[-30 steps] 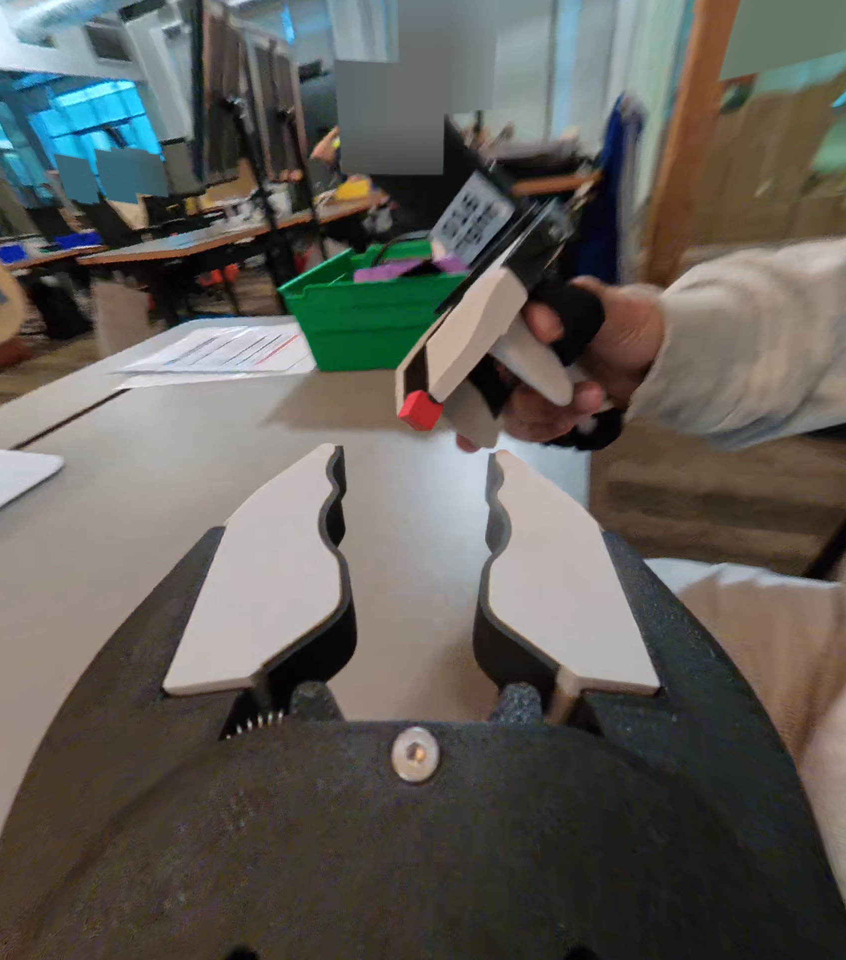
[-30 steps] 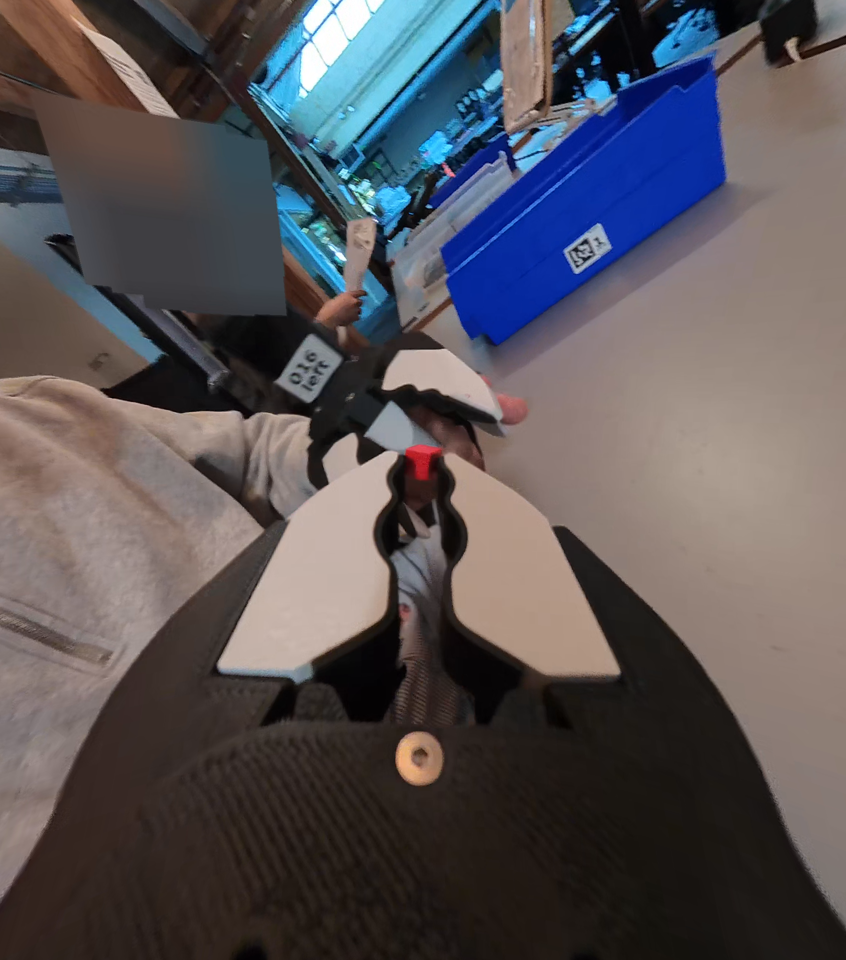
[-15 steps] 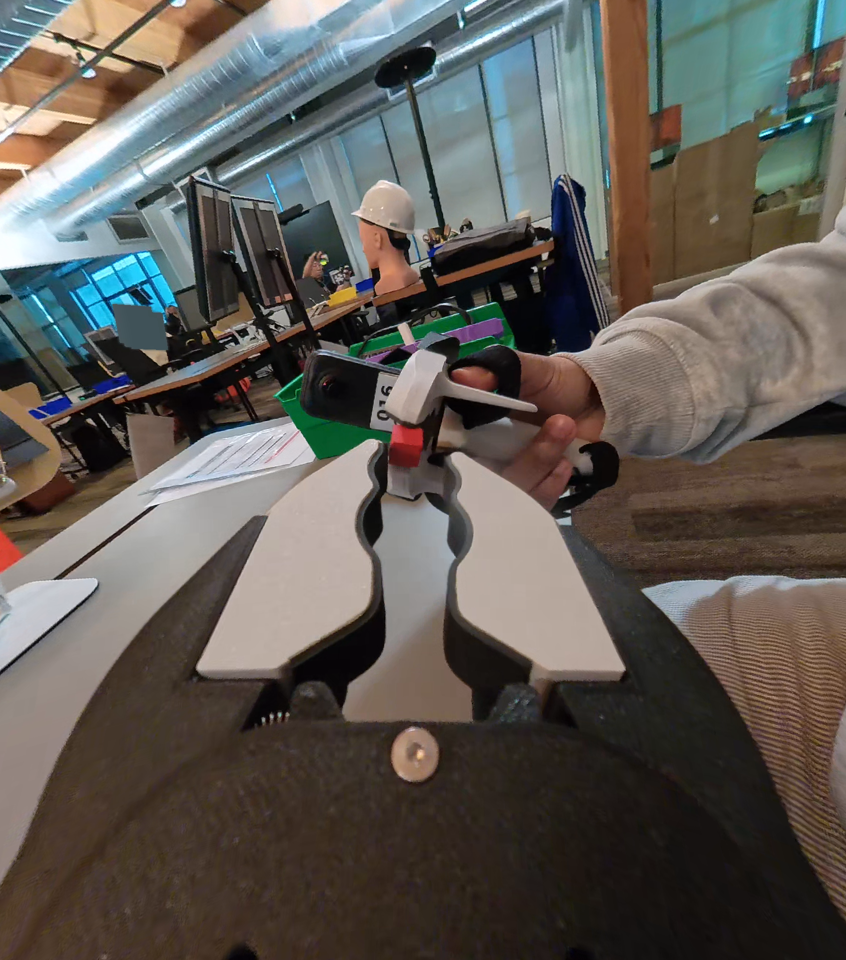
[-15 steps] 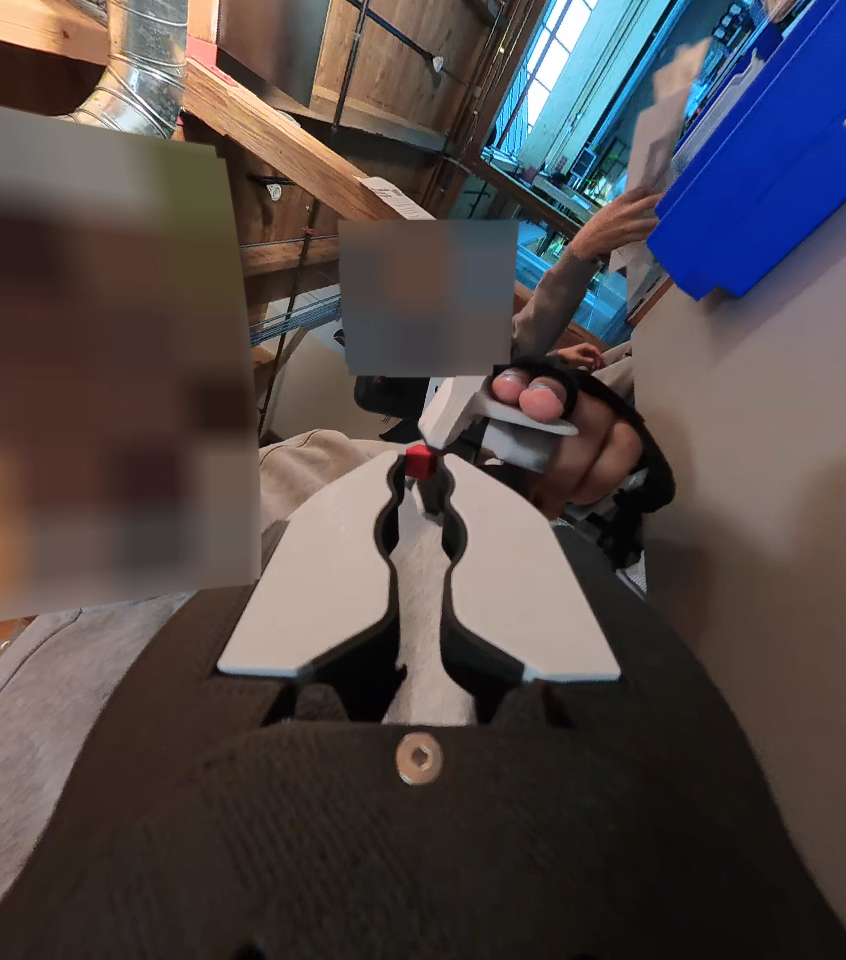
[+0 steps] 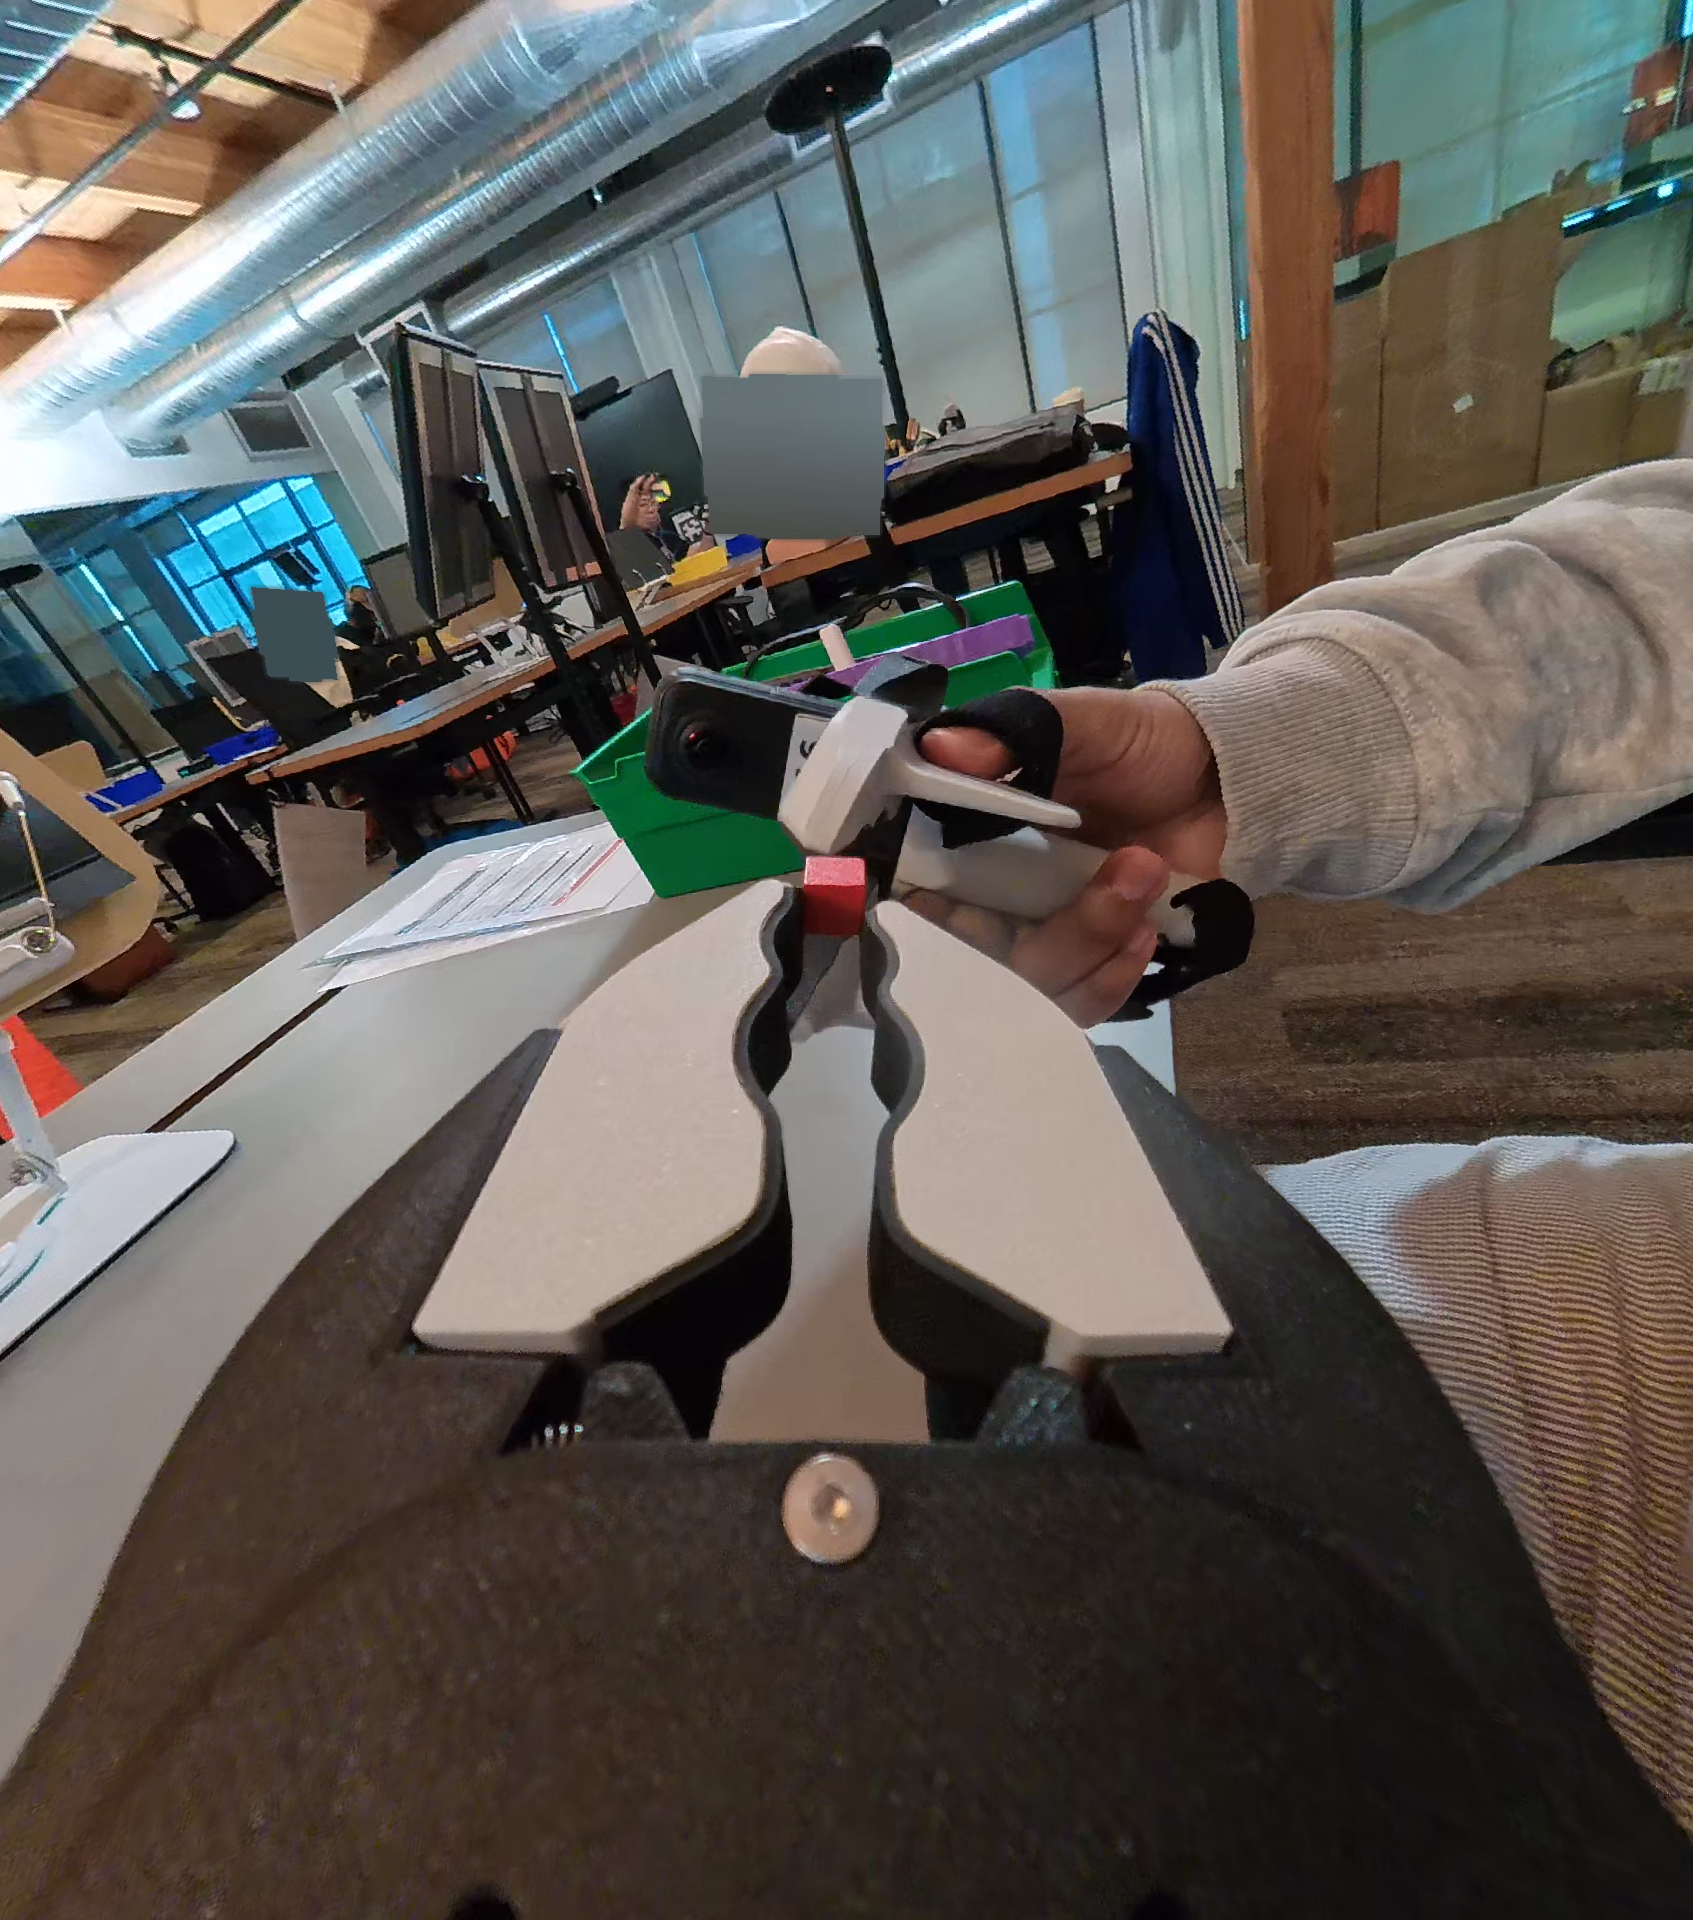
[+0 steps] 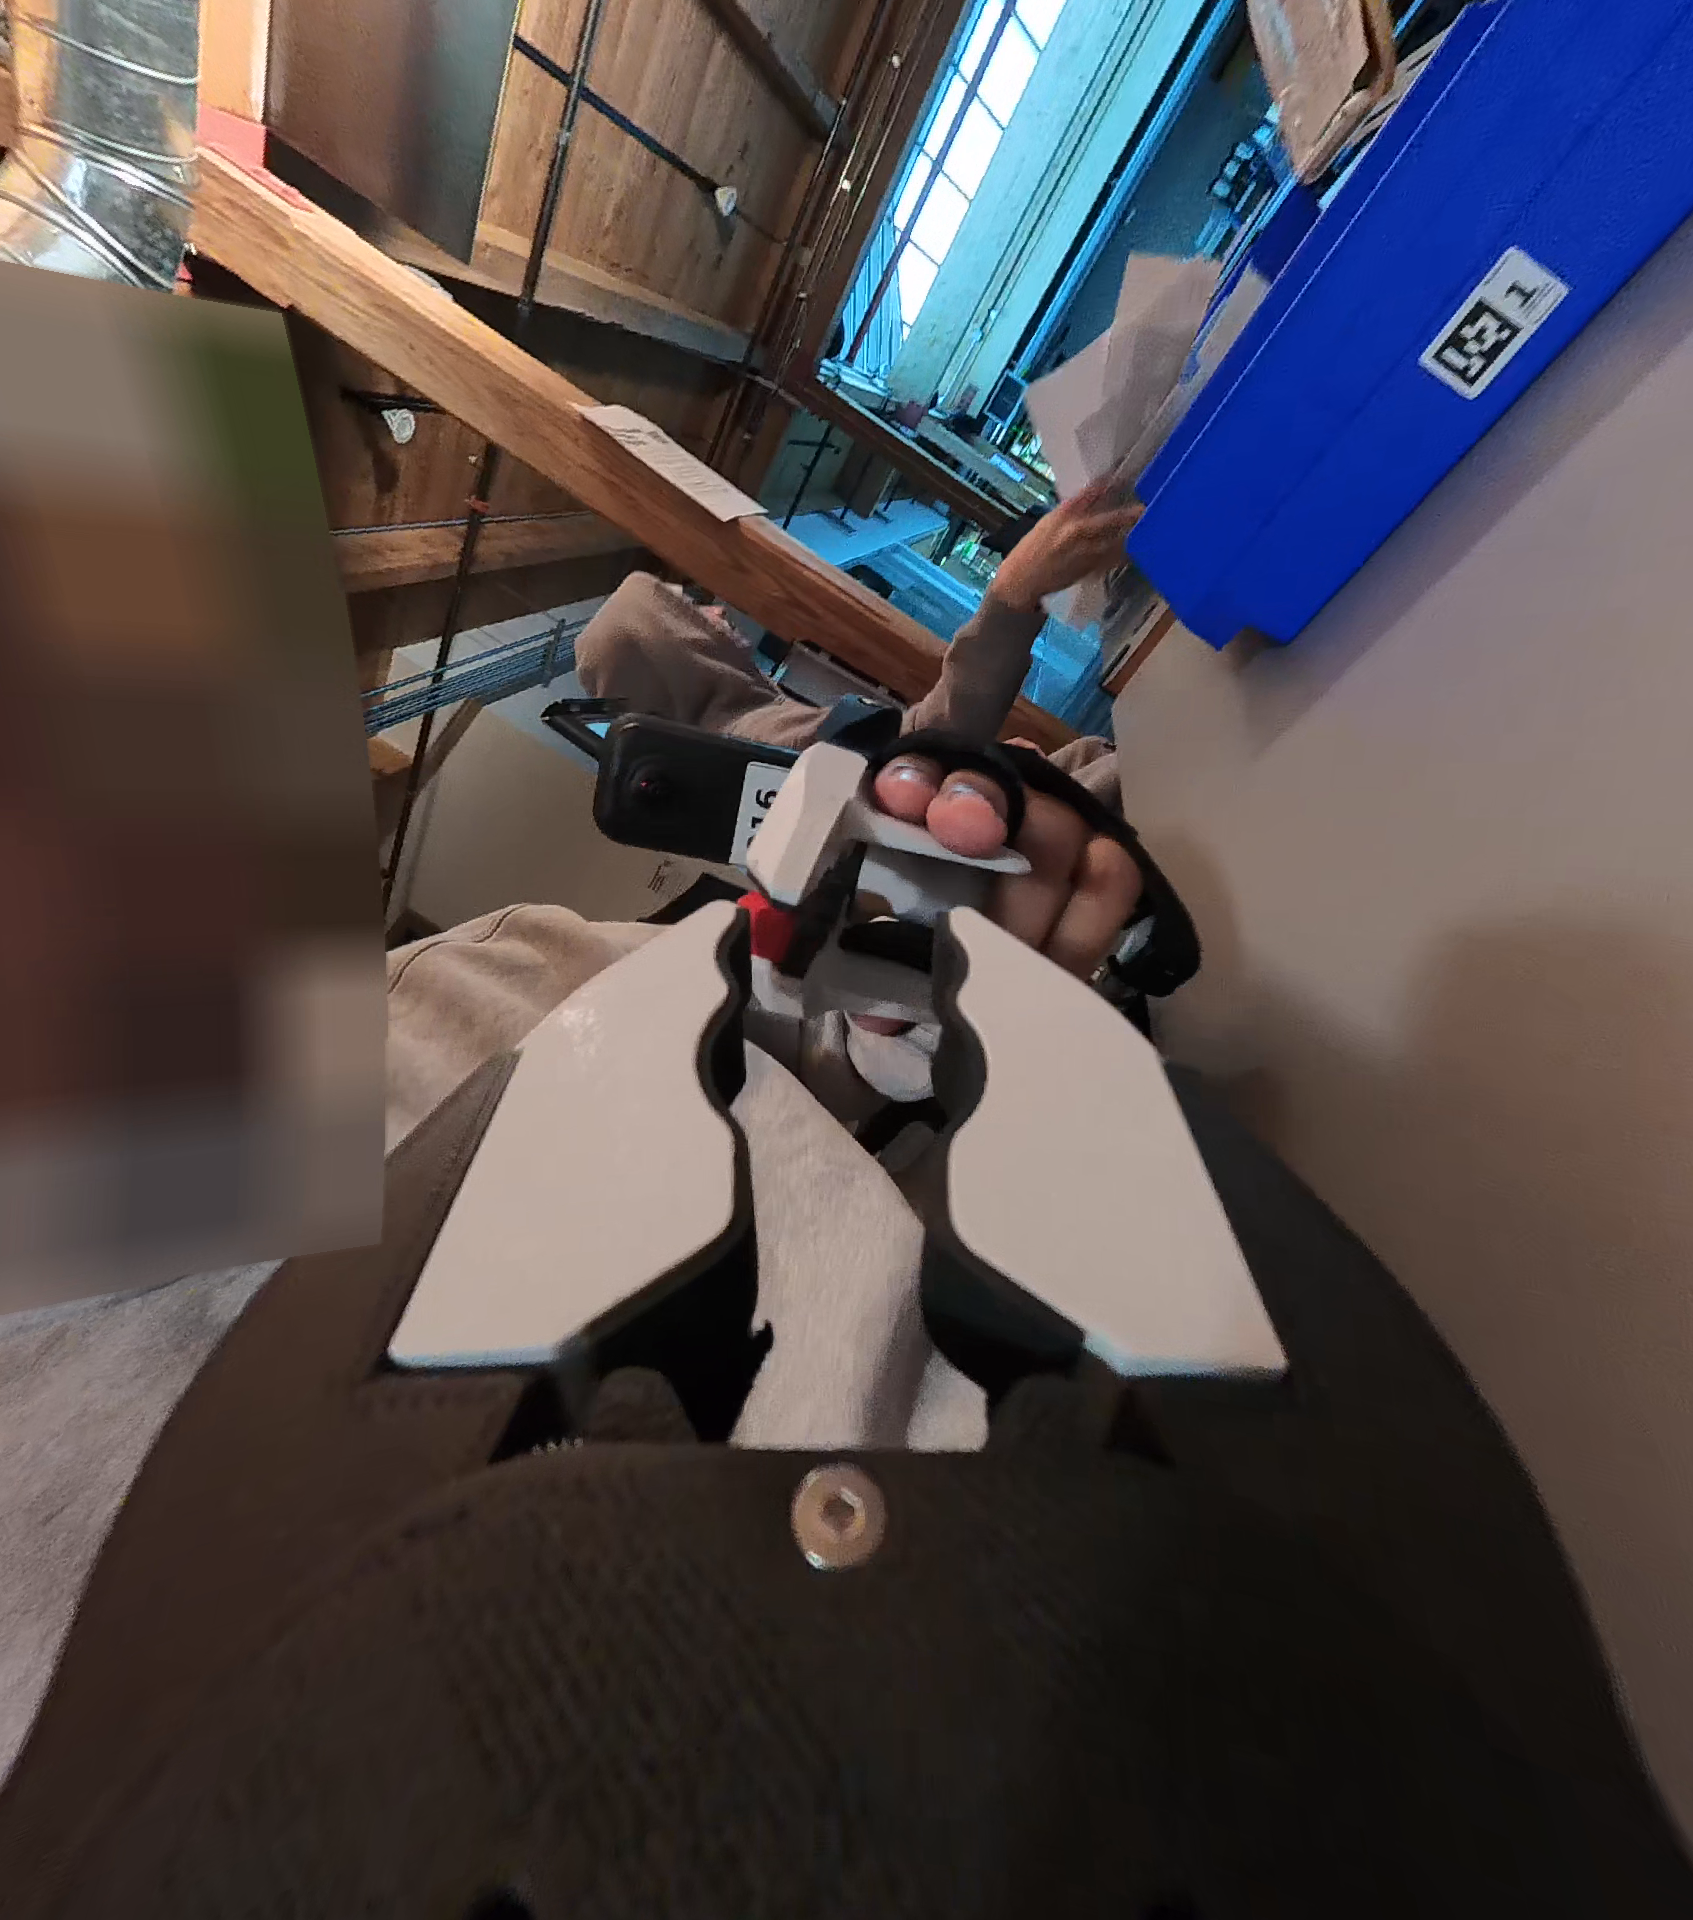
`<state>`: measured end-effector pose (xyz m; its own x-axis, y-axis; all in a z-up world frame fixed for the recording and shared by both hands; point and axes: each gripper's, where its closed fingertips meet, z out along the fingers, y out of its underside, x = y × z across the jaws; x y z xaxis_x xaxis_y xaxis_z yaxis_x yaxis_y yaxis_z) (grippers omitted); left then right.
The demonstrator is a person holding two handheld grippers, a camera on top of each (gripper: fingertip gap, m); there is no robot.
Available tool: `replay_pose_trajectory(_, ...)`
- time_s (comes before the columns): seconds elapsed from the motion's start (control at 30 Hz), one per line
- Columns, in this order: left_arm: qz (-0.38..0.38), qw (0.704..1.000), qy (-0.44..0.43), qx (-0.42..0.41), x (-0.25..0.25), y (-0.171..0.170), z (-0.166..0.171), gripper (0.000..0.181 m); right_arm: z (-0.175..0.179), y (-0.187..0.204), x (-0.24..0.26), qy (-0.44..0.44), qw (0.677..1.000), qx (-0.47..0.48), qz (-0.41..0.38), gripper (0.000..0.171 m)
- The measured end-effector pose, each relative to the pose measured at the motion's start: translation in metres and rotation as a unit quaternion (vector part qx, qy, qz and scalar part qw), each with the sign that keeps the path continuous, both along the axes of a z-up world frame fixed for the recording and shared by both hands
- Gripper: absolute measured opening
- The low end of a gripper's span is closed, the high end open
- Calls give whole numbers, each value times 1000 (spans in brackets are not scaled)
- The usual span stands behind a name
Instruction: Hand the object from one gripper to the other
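Observation:
A small red cube (image 5: 834,902) sits pinched between the tips of my left gripper (image 5: 834,912), which is shut on it in the air above the grey table (image 5: 322,1081). The right gripper (image 5: 852,790), held in a hand, faces it just beyond the cube. In the right wrist view my right gripper (image 6: 842,935) is open, its jaws well apart. The red cube (image 6: 769,928) lies close by its left fingertip and is held by the left gripper (image 6: 811,831). I cannot tell if that fingertip still touches the cube.
A green bin (image 5: 707,842) and some papers (image 5: 499,894) lie on the table beyond the grippers. A white stand base (image 5: 63,1205) is at the left. A blue bin (image 6: 1444,343) stands on the table in the right wrist view. The person's sleeves and lap are close by. Only a small space, under 4 cm, lies between the two pairs of fingers.
My left gripper rose to meet the right one and shut on the red cube. My right gripper, shut on the cube before, has now opened.

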<state>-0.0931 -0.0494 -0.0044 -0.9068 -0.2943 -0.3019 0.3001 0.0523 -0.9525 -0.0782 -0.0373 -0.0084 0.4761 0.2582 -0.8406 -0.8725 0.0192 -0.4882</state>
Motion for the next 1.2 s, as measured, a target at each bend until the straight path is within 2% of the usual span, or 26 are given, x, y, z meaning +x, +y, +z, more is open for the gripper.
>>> replay_pose_trajectory(0.17, 23, 999, -16, 27, 9, 2, -9, 10, -2, -3, 6, 5, 1000, -23, -19, 40)
replay_pose_trajectory(0.33, 31, 997, -42, 57, 11, 1, -18, 10, -13, 4, -2, -15, 996, -83, -11, 33)
replay_pose_trajectory(0.8, 29, 995, -54, 76, 8, -3, -23, 11, -13, 5, -9, -29, 995, -94, -2, 11)
replay_pose_trajectory(1.07, 31, 996, -45, 70, 9, -2, -22, 11, -11, 5, -8, -38, 995, -95, -8, 10)
replay_pose_trajectory(1.2, 23, 997, 17, 67, 14, -4, -29, 31, -1, -3, 3, -99, 991, -74, -55, 10)
